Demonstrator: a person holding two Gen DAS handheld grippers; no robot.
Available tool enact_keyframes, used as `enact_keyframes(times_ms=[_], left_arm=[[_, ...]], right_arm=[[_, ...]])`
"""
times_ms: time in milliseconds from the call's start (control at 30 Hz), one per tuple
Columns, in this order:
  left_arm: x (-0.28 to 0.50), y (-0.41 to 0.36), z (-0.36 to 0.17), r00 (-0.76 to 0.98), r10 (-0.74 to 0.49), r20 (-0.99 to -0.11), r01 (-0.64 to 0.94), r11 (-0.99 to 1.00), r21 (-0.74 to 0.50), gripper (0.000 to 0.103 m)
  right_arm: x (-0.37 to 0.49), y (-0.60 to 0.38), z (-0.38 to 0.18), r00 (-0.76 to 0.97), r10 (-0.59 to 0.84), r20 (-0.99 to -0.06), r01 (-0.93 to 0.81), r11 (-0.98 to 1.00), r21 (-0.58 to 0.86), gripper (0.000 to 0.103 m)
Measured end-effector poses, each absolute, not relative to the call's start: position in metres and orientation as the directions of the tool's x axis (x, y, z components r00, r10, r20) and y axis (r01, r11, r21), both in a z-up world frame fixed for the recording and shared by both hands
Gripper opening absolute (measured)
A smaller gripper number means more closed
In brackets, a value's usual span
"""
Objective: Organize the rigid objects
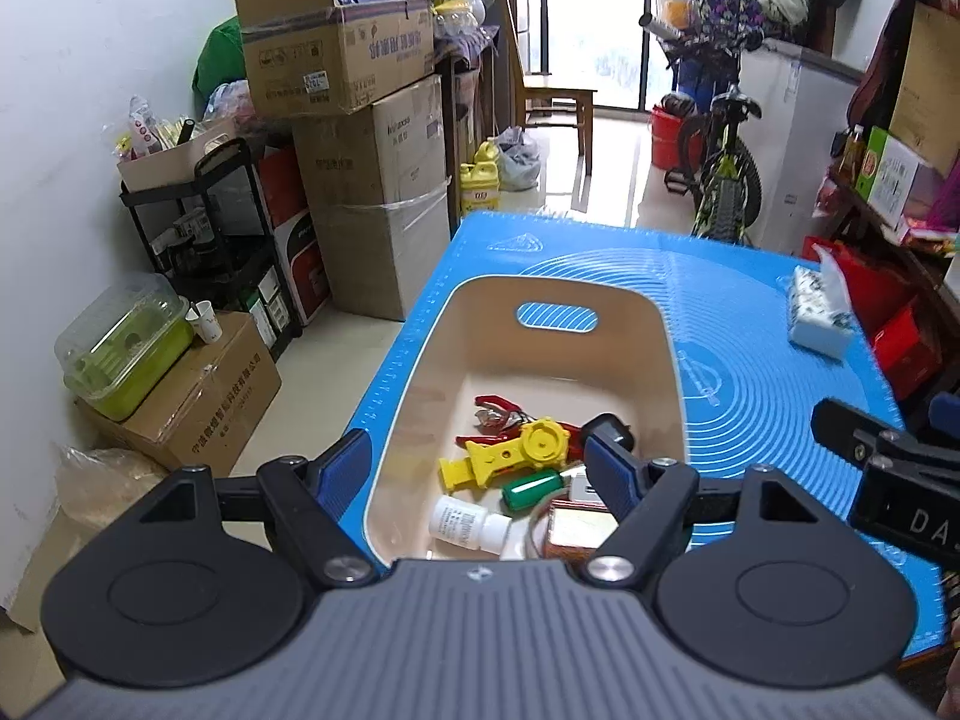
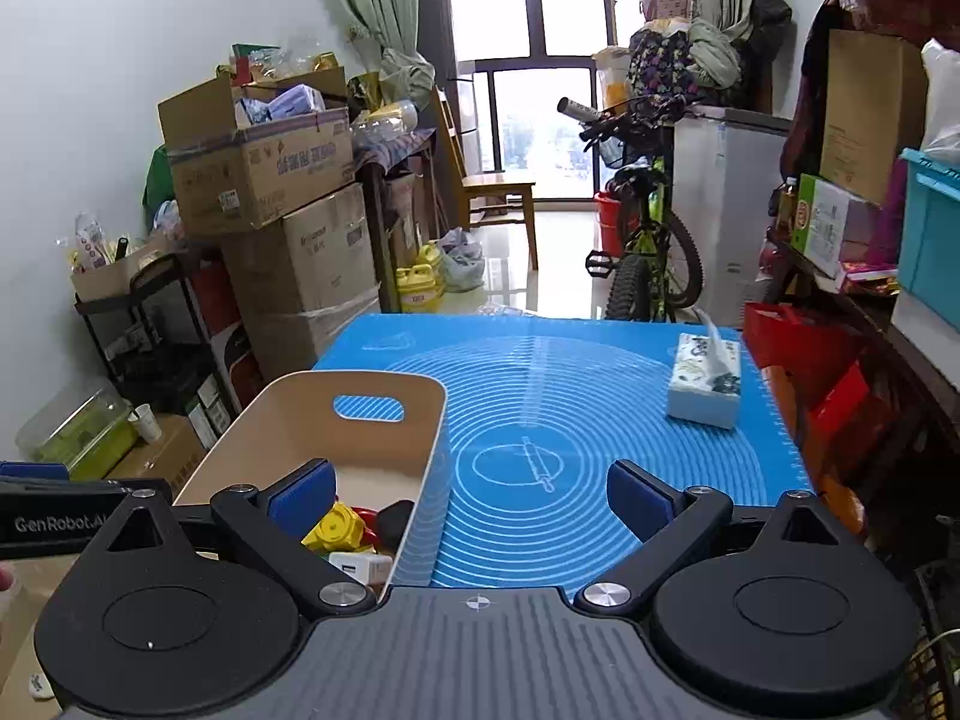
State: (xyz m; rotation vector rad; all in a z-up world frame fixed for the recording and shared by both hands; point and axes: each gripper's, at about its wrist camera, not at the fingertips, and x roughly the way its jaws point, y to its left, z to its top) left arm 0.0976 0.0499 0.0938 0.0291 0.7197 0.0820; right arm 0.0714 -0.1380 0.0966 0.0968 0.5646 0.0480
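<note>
Now both claws hang wide and empty: the left claw [image 1: 474, 468] over the beige bin [image 1: 672, 360], where the yellow toy [image 1: 516, 450], green cylinder [image 1: 531, 487] and white bottle [image 1: 465, 531] lie, the right claw [image 2: 471, 495] beside it over the blue mat [image 2: 600, 396]. Only the tissue pack [image 2: 705, 387] sits outside; approach it level, jaws straddling its short sides.

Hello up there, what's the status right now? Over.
Both tongs, left and right, open, holding nothing. Toys and bottles sit in the beige bin. Blue mat bare except tissue pack; nothing blocking.
</note>
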Motion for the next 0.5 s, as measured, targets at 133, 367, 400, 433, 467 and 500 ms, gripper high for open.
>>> enact_keyframes(times_ms=[133,367,400,433,467,500], left_arm=[[0.082,0.044,0.099,0.753,0.085,-0.653,-0.064,0.996,0.055,0.079],[0.050,0.032,0.105,0.768,0.061,-0.638,-0.040,0.998,0.048,0.079],[0.046,0.030,0.104,0.769,0.062,-0.636,-0.039,0.998,0.051,0.079],[0.043,0.029,0.104,0.770,0.061,-0.635,-0.037,0.998,0.052,0.079],[0.039,0.028,0.103,0.771,0.059,-0.634,-0.035,0.998,0.050,0.079],[0.035,0.027,0.102,0.771,0.056,-0.634,-0.034,0.998,0.048,0.079]], right_arm=[[0.046,-0.146,0.106,0.854,0.059,-0.516,-0.011,0.995,0.095,0.097],[0.004,-0.157,0.109,0.851,0.046,-0.524,-0.003,0.997,0.082,0.097],[-0.002,-0.158,0.109,0.851,0.044,-0.524,-0.003,0.997,0.079,0.097],[-0.008,-0.159,0.109,0.851,0.042,-0.523,-0.002,0.997,0.076,0.097],[-0.014,-0.159,0.109,0.853,0.040,-0.520,-0.002,0.997,0.074,0.097],[-0.021,-0.160,0.109,0.855,0.036,-0.517,0.001,0.997,0.071,0.097]])
